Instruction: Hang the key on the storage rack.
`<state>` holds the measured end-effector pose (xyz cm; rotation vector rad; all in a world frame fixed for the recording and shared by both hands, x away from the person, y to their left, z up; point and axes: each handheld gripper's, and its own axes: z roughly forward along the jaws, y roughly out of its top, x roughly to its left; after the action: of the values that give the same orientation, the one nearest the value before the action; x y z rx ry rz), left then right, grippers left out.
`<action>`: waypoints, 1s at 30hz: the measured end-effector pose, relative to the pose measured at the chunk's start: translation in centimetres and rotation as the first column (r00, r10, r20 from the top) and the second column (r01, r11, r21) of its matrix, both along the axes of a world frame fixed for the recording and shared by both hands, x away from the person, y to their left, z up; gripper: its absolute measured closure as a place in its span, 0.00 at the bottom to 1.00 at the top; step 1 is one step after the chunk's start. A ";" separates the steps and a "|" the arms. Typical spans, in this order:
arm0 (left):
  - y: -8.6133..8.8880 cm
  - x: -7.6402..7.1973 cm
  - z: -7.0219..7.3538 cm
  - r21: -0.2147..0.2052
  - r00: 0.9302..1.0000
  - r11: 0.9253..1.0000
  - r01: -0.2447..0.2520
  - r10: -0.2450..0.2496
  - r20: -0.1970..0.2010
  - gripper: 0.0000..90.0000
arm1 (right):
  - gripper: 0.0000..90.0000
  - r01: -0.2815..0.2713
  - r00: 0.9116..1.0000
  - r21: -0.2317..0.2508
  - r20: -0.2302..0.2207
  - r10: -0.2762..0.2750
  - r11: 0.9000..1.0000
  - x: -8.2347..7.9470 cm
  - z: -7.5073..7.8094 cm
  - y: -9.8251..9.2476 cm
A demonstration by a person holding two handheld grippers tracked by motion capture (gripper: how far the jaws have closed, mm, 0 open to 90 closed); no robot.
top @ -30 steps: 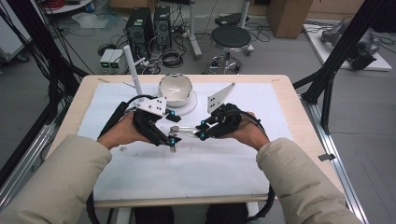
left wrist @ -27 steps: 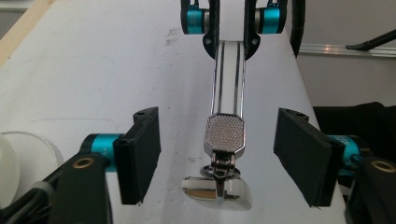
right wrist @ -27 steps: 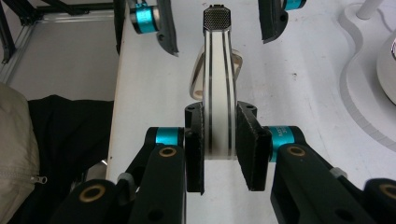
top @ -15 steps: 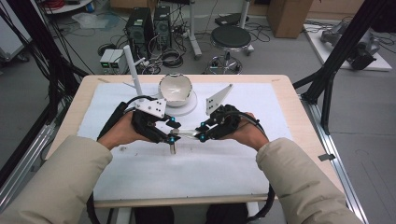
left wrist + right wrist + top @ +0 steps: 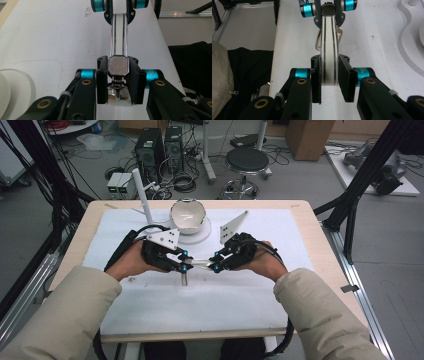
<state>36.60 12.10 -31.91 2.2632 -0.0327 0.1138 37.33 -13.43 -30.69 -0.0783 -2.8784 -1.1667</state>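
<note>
Tabletop: left tongs [image 5: 183, 263] newly clamped (razor [image 5: 118, 65]).

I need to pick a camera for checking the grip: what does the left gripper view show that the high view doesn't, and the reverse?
Left gripper view: close up, the left gripper has its jaws just closed on the dimpled metal head of the tool, and black stripes run along its white handle.
High view: the bowl, the white post and both beige sleeves.
Both: the tool bridging to the right gripper above the white mat.
</note>
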 end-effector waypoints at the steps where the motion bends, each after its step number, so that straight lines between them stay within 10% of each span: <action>1: 0.0 0.0 0.0 0.001 1.000 1.000 0.002 -0.002 0.000 0.80 | 0.83 0.003 1.000 -0.005 -0.006 -0.003 1.000 0.0 0.0 0.0; 16: -0.2 -0.1 0.0 0.024 1.000 1.000 -0.007 0.008 -0.008 0.82 | 0.80 -0.014 1.000 0.007 0.006 0.014 1.000 0.4 -0.4 -0.1; 18: -0.2 0.0 -0.1 0.032 1.000 0.999 -0.014 0.014 0.003 0.82 | 0.54 -0.005 1.000 0.050 -0.003 0.005 0.999 0.6 -0.5 -0.2; 26: 1.2 0.5 0.2 -0.014 0.997 0.997 -0.074 0.074 -0.019 0.82 | 0.07 0.074 0.992 0.074 0.098 -0.082 0.994 0.5 -0.4 -1.1; 30: 2.6 0.8 0.4 -0.072 0.991 0.989 -0.130 0.126 -0.052 0.82 | 0.00 0.195 0.972 0.170 0.095 -0.213 0.966 0.8 -0.8 -3.3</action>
<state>37.43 14.67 -31.52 2.1912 0.1404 0.1274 38.11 -16.77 -31.45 -0.3228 -2.9153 -1.4791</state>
